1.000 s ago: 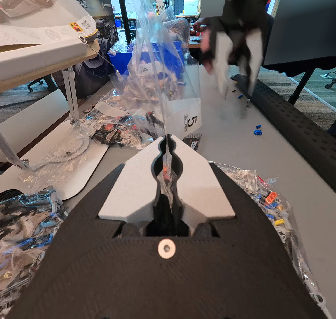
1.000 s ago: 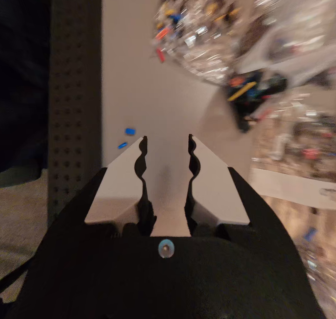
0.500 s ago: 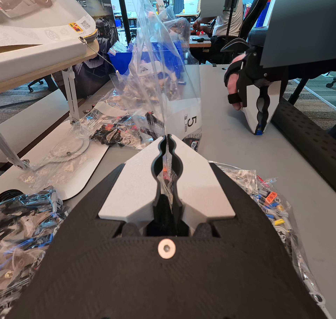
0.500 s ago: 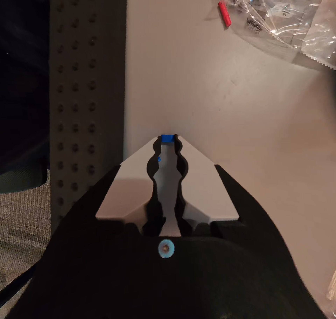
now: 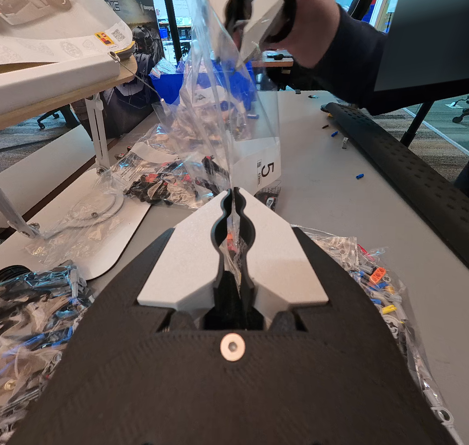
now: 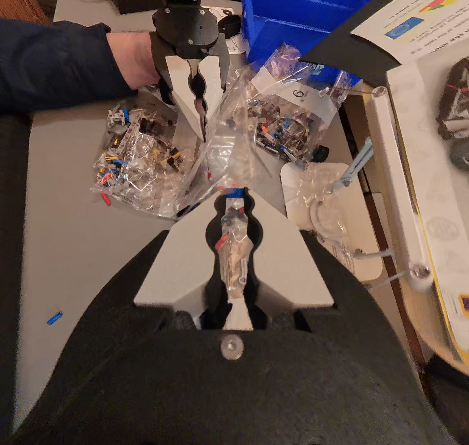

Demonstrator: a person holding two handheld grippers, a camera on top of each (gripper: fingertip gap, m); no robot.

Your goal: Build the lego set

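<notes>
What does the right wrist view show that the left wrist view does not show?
Only the right wrist view shows the small blue brick pinched between the right gripper tips and the stacked blue plastic bins from above. Only the left wrist view shows the black perforated strip along the table edge. Both show the left gripper clamping the upright clear plastic bag.

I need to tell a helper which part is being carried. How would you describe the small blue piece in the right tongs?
Find the right tongs above the clear parts bags. The small blue piece is pinched crosswise at their very tips, unlike the loose blue pin lying on the table.
</notes>
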